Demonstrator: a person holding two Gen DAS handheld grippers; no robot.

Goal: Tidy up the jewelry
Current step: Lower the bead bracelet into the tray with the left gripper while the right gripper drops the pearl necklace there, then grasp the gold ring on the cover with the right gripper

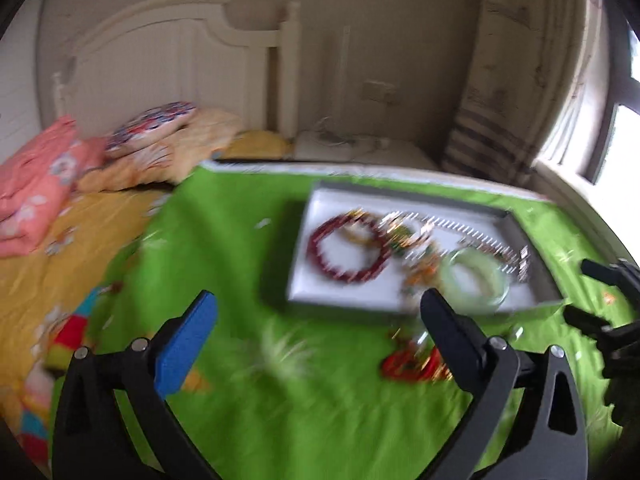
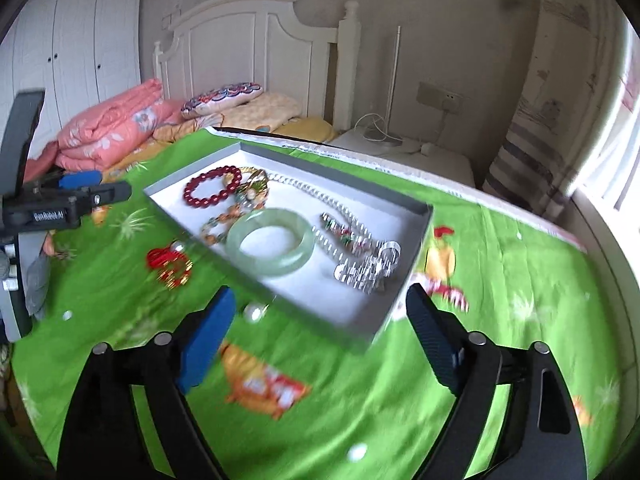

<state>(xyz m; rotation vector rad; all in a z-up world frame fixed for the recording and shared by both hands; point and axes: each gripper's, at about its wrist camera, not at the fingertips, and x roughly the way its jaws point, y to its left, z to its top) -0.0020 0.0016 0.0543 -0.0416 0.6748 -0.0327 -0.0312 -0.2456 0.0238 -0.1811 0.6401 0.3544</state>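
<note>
A shallow grey tray (image 2: 416,236) with a white floor lies on the green cloth; it also shows in the left wrist view (image 1: 340,196). In it lie a red bead bracelet (image 2: 212,191), a pale green jade bangle (image 2: 270,241), a silver chain (image 2: 360,264) and mixed coloured pieces. A red and gold bracelet (image 2: 170,266) and a pearl piece (image 2: 254,312) lie on the cloth outside the tray. The red and gold bracelet shows in the left wrist view (image 1: 412,364) beside my left gripper's right finger. My left gripper (image 1: 320,316) is open and empty. My right gripper (image 2: 320,312) is open and empty, just before the tray's near corner.
The green patterned cloth (image 2: 360,400) covers a board on a bed. Folded pink quilt (image 2: 108,136) and pillows lie at the back left by the white headboard (image 2: 248,52). A window (image 2: 624,140) and curtain stand at the right. The left gripper shows at the left edge (image 2: 80,192).
</note>
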